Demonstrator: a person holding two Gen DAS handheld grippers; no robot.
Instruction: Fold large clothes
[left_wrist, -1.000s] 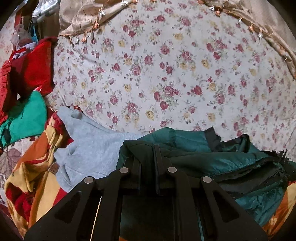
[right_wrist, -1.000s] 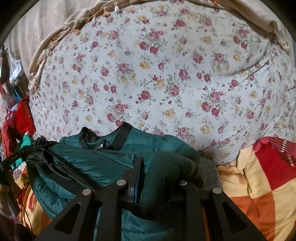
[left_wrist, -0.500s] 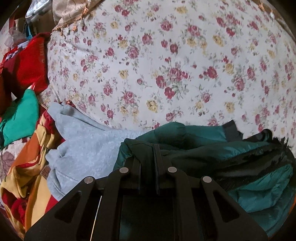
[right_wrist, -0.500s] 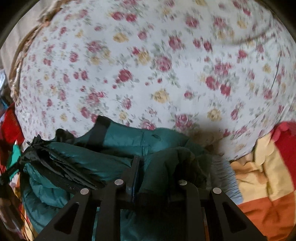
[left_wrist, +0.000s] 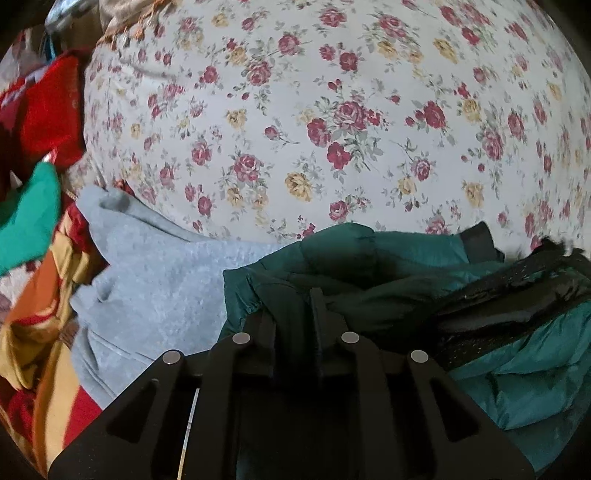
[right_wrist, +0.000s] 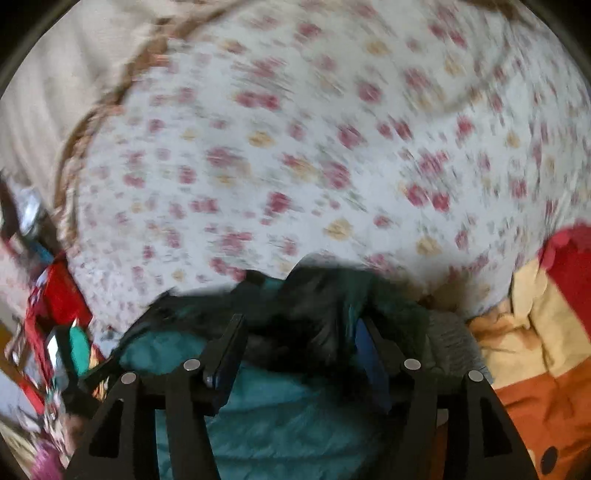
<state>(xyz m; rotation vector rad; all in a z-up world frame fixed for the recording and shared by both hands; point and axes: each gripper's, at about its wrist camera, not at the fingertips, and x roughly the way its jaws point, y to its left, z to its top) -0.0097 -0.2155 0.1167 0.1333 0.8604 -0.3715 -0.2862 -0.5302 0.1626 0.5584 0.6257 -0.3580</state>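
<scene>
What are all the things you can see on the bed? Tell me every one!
puffy jacket: one, dark green with black trim, bunched at the near edge of the bed
sweatshirt: one, grey, left of the jacket
bedsheet: one, white with red and yellow roses, behind the clothes
blanket: one, orange, yellow and red, under and beside the clothes
red cloth: one, far left
bright green cloth: one, far left
left claw: one, black, pinching a jacket fold, just opening slightly
right claw: one, black, just opened, jacket between its fingers

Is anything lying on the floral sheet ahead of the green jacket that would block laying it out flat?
Nothing visible does. The floral sheet beyond the green jacket is bare; the grey sweatshirt lies off to its left, touching it.
</scene>
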